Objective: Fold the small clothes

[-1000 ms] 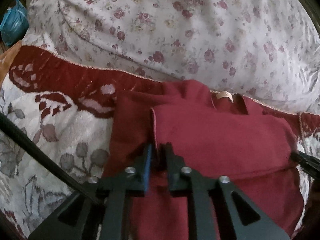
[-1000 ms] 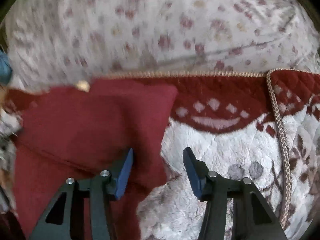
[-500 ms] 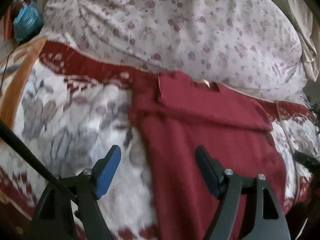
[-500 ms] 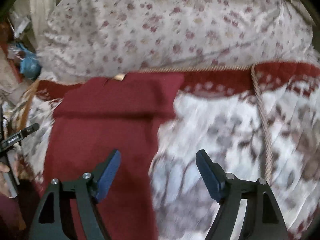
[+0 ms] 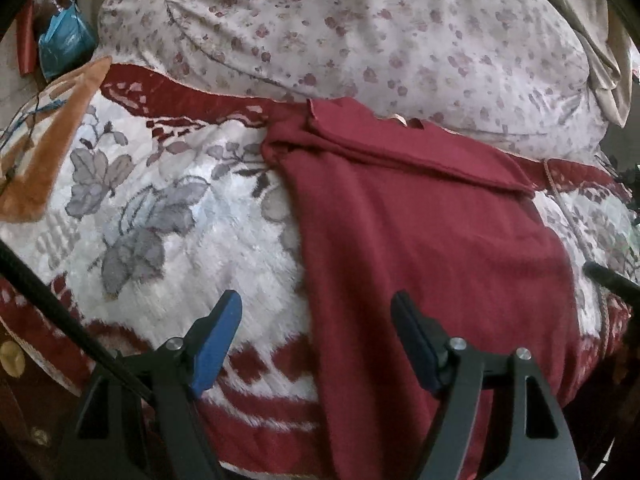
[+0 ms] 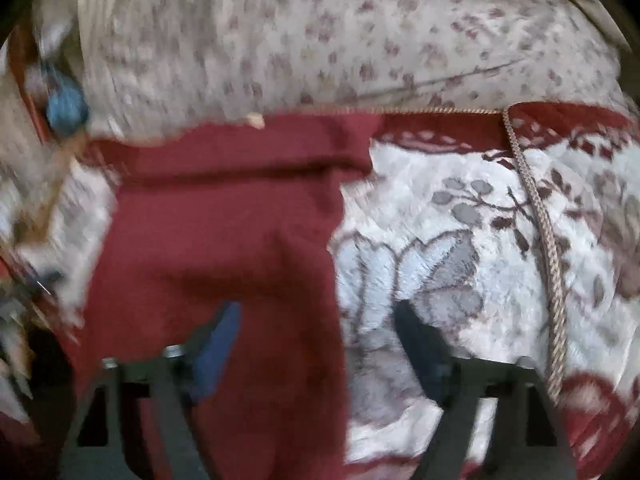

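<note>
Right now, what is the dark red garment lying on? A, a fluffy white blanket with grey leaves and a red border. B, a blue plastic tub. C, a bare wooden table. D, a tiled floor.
A: the red garment is spread over the white leaf-patterned blanket, with the flowered pillow behind it.

1. The garment (image 5: 432, 232) is plain dark red, with a small tan label (image 5: 400, 119) at its top edge.
2. The blanket (image 5: 192, 248) is fluffy white with grey leaves and dark red borders, edged in tan braided cord (image 6: 548, 256).
3. The pillow (image 5: 360, 28) is off-white, scattered with small dusty-red roses.
4. Each claw is black with blue pads (image 5: 218, 340).
5. A blue bag (image 5: 64, 46) lies beyond.
</note>
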The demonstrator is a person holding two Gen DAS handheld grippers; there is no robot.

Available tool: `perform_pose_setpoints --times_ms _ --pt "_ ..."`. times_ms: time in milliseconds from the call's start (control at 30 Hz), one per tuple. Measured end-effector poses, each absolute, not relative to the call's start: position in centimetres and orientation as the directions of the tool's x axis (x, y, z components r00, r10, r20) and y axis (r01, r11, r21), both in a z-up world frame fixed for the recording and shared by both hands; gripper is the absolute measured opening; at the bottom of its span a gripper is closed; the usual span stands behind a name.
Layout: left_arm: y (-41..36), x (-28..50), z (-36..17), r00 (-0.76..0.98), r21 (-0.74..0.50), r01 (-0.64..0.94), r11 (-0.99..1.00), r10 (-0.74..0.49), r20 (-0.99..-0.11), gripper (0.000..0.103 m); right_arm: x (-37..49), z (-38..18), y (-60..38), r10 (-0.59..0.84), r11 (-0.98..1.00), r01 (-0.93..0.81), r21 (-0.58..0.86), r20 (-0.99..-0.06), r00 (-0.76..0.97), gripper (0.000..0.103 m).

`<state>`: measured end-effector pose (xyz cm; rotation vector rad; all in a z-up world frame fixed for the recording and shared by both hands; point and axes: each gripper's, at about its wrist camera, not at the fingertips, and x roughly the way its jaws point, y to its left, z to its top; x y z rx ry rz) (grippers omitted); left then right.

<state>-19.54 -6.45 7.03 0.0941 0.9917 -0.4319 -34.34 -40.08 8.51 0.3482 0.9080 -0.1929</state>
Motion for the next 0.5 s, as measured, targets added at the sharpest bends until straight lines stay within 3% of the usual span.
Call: perform_pose_setpoints --times_ms 167,500 --pt "-6.0 -21.2 6.3 0.420 -0.169 0.388 0.906 -0.337 -0.843 0.076 -36.2 10.2 -40.0 0.028 0.913 0.302 0.273 -0.782 0.622 0.093" --pt "-6.1 -23.5 4.7 0.426 -0.069 0.416 0.907 -0.262 -0.866 0.076 -38.7 5.5 -39.2 0.088 0.920 0.283 0.269 -0.849 0.521 0.093"
